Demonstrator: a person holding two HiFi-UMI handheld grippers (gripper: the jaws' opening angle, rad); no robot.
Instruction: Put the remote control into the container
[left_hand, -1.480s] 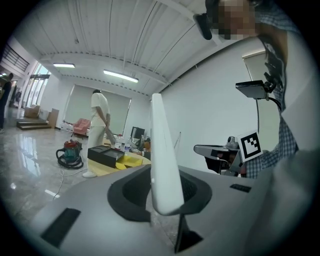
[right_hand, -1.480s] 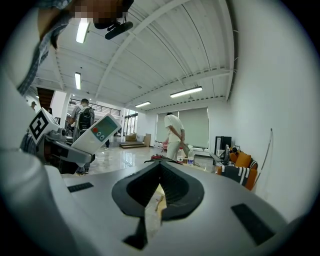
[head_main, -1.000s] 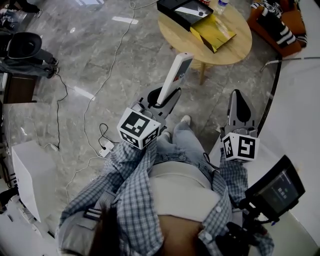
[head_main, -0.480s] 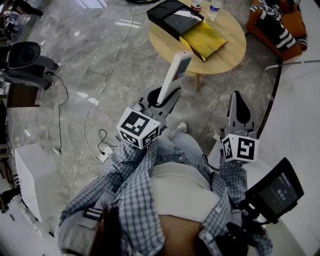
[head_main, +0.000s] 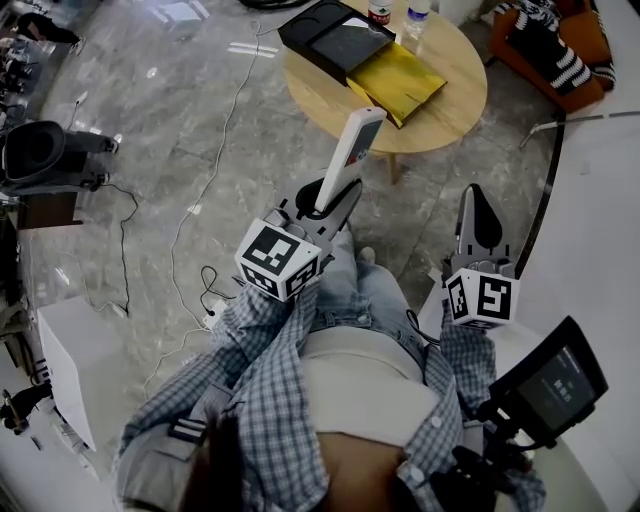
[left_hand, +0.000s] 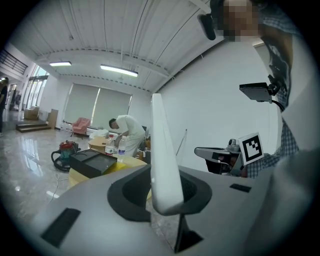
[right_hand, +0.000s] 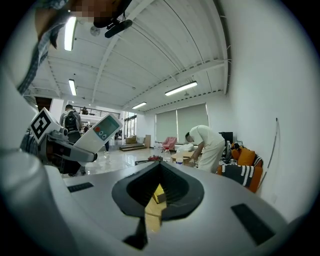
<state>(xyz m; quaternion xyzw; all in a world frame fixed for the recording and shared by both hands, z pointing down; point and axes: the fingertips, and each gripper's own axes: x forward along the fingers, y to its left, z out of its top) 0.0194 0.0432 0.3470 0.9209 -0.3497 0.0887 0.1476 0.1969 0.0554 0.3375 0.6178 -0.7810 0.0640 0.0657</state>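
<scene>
A long white remote control with a grey screen stands upright in my left gripper, whose jaws are shut on its lower end. In the left gripper view the remote control rises edge-on between the jaws. From the right gripper view the remote control shows at the left. My right gripper is shut and empty, level with the left one. A black container lies open on the round wooden table ahead, with a yellow lining sheet beside it.
Two bottles stand at the table's far edge. An orange chair with a striped cloth is at the upper right. Cables trail over the grey marble floor at the left. A person in white bends over a farther table.
The table and black container have drawn nearer and shifted left in the head view as I walk toward them. Both grippers keep their pose, the remote still held.
</scene>
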